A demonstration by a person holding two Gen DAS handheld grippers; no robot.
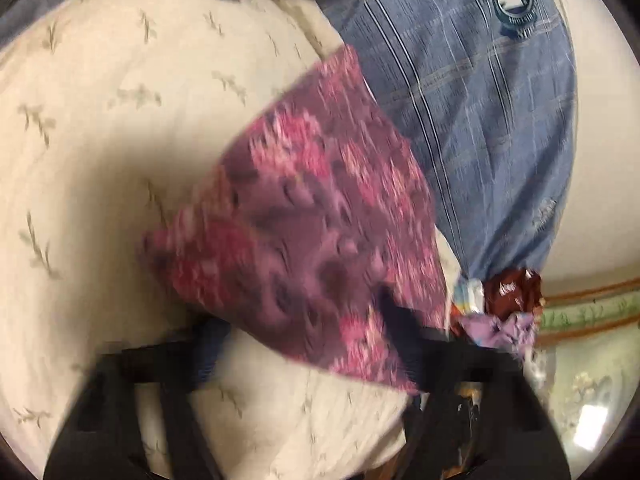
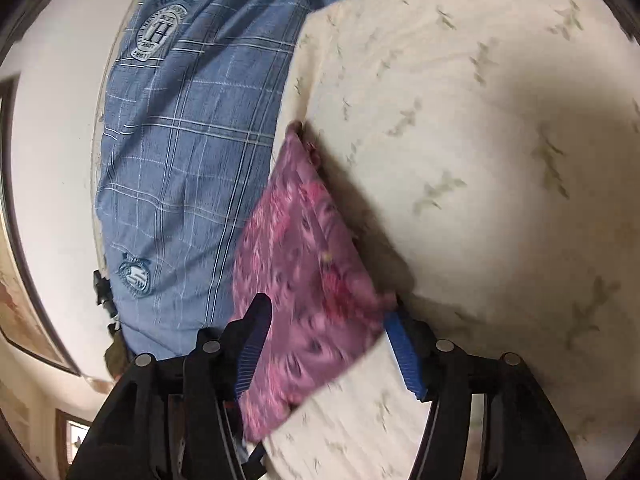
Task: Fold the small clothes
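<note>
Closest in, the pink floral cloth (image 2: 304, 280) sits between the fingers of both the left gripper (image 1: 304, 344) and right gripper (image 2: 324, 344), but it's blurry, so I can't tell if either is actually clamped. It looks like a small folded rectangle already, so I'd guess mostly done. Plenty of cream bedspread (image 2: 500, 160) to one side; the blue plaid garment (image 2: 188, 168) crowds the other edge.
</note>
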